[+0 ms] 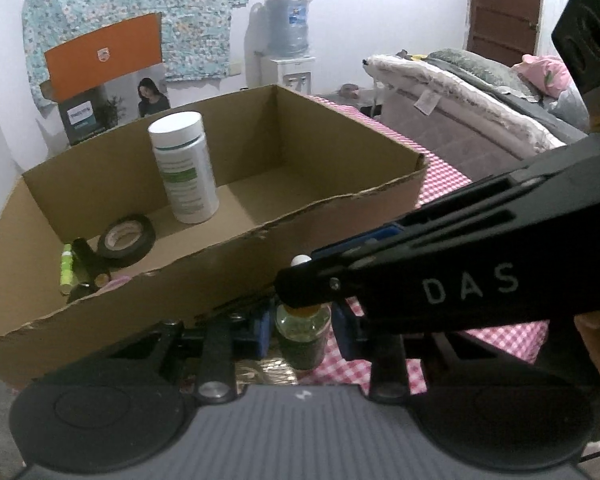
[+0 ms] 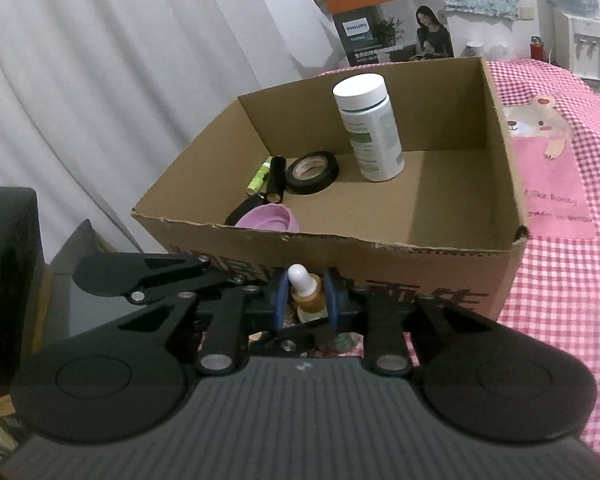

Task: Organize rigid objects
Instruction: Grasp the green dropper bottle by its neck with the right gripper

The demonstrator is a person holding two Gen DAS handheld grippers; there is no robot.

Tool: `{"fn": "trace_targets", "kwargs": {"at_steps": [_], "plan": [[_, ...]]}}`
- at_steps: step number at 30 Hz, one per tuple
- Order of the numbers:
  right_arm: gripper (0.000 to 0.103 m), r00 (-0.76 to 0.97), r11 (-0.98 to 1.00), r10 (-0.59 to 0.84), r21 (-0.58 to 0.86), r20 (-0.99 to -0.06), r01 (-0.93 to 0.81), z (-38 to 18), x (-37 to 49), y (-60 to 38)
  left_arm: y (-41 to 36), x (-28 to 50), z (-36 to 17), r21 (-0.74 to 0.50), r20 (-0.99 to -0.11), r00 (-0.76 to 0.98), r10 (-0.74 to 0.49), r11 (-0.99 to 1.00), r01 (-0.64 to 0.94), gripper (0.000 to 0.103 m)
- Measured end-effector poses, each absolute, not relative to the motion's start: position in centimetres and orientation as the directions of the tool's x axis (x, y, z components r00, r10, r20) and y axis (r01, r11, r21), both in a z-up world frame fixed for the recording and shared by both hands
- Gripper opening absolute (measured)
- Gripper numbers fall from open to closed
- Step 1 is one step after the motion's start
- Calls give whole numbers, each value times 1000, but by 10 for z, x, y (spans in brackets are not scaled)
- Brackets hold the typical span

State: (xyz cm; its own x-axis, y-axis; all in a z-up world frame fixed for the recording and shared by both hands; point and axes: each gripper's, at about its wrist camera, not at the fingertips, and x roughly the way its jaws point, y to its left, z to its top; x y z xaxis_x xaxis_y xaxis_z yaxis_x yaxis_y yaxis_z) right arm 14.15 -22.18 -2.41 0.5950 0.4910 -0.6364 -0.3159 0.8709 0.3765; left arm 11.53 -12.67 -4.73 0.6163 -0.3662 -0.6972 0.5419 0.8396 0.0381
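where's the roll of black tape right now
The black tape roll lies flat inside the cardboard box, left of the upright white bottle and right of the black tube.

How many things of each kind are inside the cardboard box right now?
White-capped bottle: 1
Black tape roll: 1
Green tube: 1
Black cylinder: 1
Pink lid: 1
Black item, partly hidden beside the lid: 1
Total: 6
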Motion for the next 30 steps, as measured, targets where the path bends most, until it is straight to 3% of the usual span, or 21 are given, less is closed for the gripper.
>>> {"fn": "trace_targets", "kwargs": {"at_steps": [10, 30], "plan": [[18, 592, 893, 447, 369, -671, -256, -21, 113, -250, -150, 99, -50, 0, -688, 572, -446, 789, 615, 33], [24, 570, 904, 428, 336, -702, -264, -34, 123, -243, -169, 100, -77, 103, -713, 590, -380, 775, 624, 35]]}}
